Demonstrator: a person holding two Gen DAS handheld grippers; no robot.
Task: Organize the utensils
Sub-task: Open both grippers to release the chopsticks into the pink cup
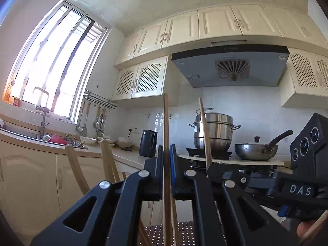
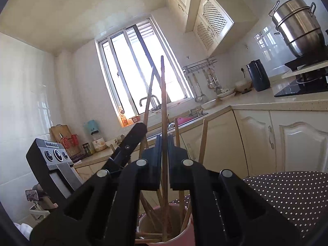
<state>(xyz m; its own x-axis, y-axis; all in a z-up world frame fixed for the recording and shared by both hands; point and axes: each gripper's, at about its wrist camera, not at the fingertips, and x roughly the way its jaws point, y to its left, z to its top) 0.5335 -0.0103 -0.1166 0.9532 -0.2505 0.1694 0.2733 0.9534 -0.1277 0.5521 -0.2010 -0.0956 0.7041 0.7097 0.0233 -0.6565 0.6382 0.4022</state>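
Observation:
My left gripper [image 1: 166, 155] is shut on one wooden chopstick [image 1: 166, 123] that stands upright between its blue pads. My right gripper [image 2: 163, 143] is shut on another wooden chopstick [image 2: 163, 94], whose lower end reaches into a pink cup [image 2: 185, 236] holding several more chopsticks [image 2: 203, 139]. The right gripper with its chopstick [image 1: 205, 131] shows at the right of the left wrist view. The left gripper [image 2: 131, 141] shows at the left of the right wrist view, with its chopstick [image 2: 149, 94] rising beside mine.
The cup stands on a dark polka-dot cloth [image 2: 287, 194]. Behind are cream counter cabinets [image 2: 276, 139], a sink with tap [image 1: 43, 121], a black kettle [image 1: 148, 143], a steel stockpot [image 1: 214, 131] and a wok [image 1: 256, 149] on the stove.

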